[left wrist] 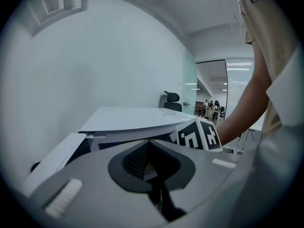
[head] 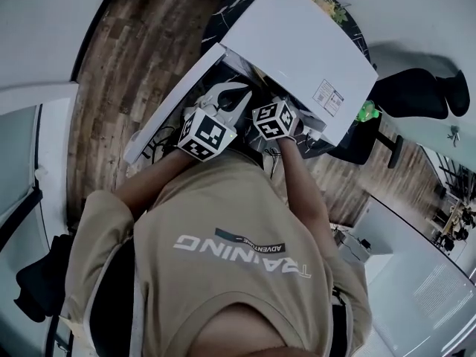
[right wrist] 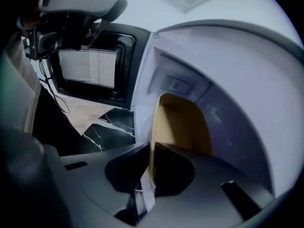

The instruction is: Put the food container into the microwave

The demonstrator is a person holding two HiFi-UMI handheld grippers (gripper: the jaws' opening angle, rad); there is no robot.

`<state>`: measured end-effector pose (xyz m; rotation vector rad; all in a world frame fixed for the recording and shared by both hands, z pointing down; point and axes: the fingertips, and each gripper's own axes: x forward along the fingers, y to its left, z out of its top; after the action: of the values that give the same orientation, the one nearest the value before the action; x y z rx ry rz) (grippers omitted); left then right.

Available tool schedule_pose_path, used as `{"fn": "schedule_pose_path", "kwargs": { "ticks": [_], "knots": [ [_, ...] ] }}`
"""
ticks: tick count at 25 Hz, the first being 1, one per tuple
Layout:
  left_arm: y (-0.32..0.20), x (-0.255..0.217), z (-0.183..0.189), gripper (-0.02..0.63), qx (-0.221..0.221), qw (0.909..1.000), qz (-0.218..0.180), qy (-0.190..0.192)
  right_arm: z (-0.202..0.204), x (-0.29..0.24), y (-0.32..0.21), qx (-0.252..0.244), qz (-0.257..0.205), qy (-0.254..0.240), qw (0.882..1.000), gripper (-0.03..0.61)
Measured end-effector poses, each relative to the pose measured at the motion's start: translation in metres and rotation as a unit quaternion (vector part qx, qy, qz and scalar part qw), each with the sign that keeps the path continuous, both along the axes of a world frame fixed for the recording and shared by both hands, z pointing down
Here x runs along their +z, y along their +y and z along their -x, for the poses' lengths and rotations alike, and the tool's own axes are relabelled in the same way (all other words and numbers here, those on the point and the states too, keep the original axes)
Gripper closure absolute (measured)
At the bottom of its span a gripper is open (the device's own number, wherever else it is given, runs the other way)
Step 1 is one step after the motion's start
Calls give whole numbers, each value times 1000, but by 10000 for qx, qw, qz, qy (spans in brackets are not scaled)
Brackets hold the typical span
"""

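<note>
The white microwave [head: 297, 43] stands on a black marble table, its door [head: 171, 103] swung open to the left. My right gripper [right wrist: 148, 151] is shut on the rim of the yellowish food container [right wrist: 183, 127], which sits tilted at the mouth of the microwave cavity. The door's mesh window [right wrist: 88, 68] shows at the left of that view. My left gripper [left wrist: 150, 148] is shut too, with a thin yellow sliver of the container [left wrist: 147, 167] between its jaws. From the head view both grippers [head: 236, 95] [head: 277, 103] meet side by side at the opening; the container is hidden under them.
The marble table [right wrist: 107, 127] lies below the open door, with cables hanging at the left. A black office chair [head: 416, 95] stands to the right of the table, and wood flooring [head: 126, 58] lies to its left. A white wall is behind the microwave.
</note>
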<state>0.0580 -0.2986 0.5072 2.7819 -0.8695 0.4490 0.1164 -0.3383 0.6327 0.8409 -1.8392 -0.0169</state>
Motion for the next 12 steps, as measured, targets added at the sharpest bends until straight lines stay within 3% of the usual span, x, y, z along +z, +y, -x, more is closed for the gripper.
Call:
{"fn": "schedule_pose_path", "kwargs": {
  "ticks": [12],
  "knots": [
    [1,-2,11,623,-43,10000,55,57,-1,18,-13,-228,-20,594,9980,552]
  ]
}}
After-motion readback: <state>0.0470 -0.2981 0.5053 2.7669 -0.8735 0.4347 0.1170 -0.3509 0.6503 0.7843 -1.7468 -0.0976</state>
